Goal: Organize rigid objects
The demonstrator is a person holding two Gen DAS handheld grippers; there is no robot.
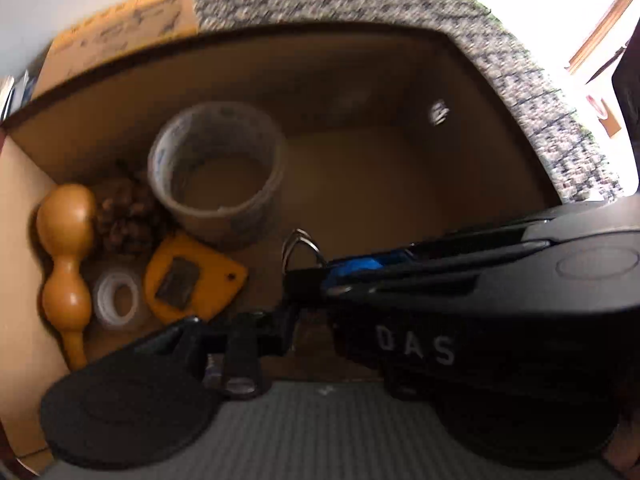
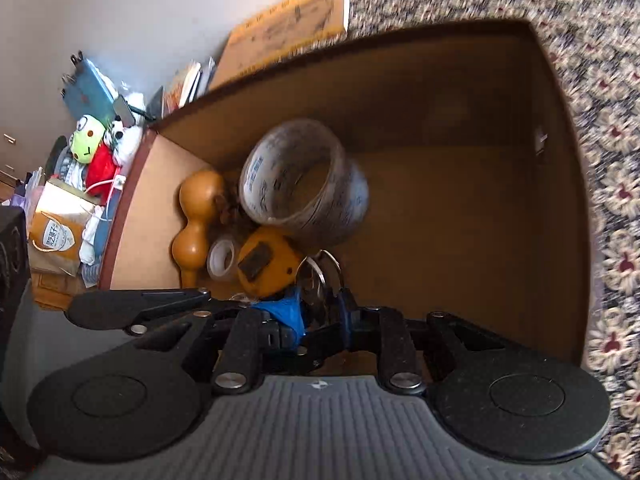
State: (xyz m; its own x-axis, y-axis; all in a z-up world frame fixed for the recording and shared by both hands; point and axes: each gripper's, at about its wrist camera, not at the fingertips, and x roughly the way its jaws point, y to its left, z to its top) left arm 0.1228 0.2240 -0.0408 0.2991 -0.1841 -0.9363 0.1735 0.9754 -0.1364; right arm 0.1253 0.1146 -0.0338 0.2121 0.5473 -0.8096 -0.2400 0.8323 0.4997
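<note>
Both views look down into an open cardboard box [image 1: 360, 80]. My right gripper [image 2: 318, 312] is shut on a black binder clip [image 2: 320, 280], whose silver wire handles stick out between the blue pads [image 2: 288, 314]. In the left wrist view that gripper [image 1: 440, 280] crosses in from the right, holding the clip [image 1: 304, 280] low over the box floor. Only one finger [image 1: 276, 326] of my left gripper [image 1: 296, 320] shows; the other is hidden. In the box's left corner lie a large tape roll [image 1: 218, 172], a gourd [image 1: 66, 248], a pine cone [image 1: 126, 216], a small clear tape roll [image 1: 116, 298] and an orange plate [image 1: 196, 276].
The box floor to the right of the tape roll [image 2: 460, 240] is bare cardboard. A flower-patterned cloth [image 2: 612, 160] surrounds the box at the back and right. Plush toys [image 2: 88, 144], a paper bag [image 2: 56, 236] and books lie outside the left wall.
</note>
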